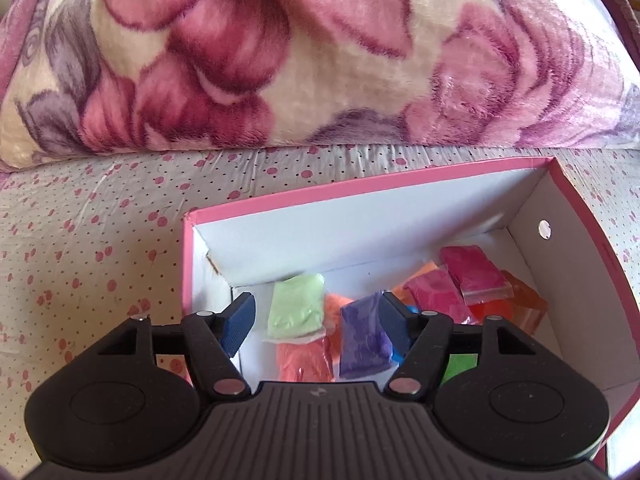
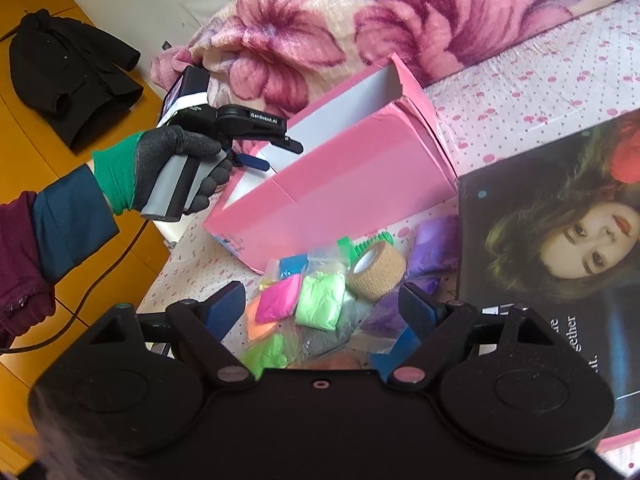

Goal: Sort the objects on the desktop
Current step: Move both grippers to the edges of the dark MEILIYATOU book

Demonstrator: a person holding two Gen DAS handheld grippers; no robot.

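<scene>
A pink cardboard box [image 1: 360, 186] with a white inside stands on the bed; it also shows in the right wrist view [image 2: 340, 168]. Inside lie several small bags of coloured clay: a light green one [image 1: 296, 306], a purple one [image 1: 364, 336], pink ones [image 1: 472, 268] and orange ones. My left gripper [image 1: 320, 320] is open and empty above the box's inside; it also shows from outside in the right wrist view [image 2: 256, 160], held in a gloved hand. My right gripper [image 2: 320, 308] is open and empty above a pile of clay bags [image 2: 320, 300] and a tan bandage roll [image 2: 376, 270] beside the box.
A folded floral blanket [image 1: 280, 48] lies behind the box on a cherry-print sheet [image 1: 100, 232]. A dark box lid with a woman's portrait [image 2: 560, 240] lies right of the pile. The bed's edge, a wooden floor and a black garment [image 2: 68, 72] are at the left.
</scene>
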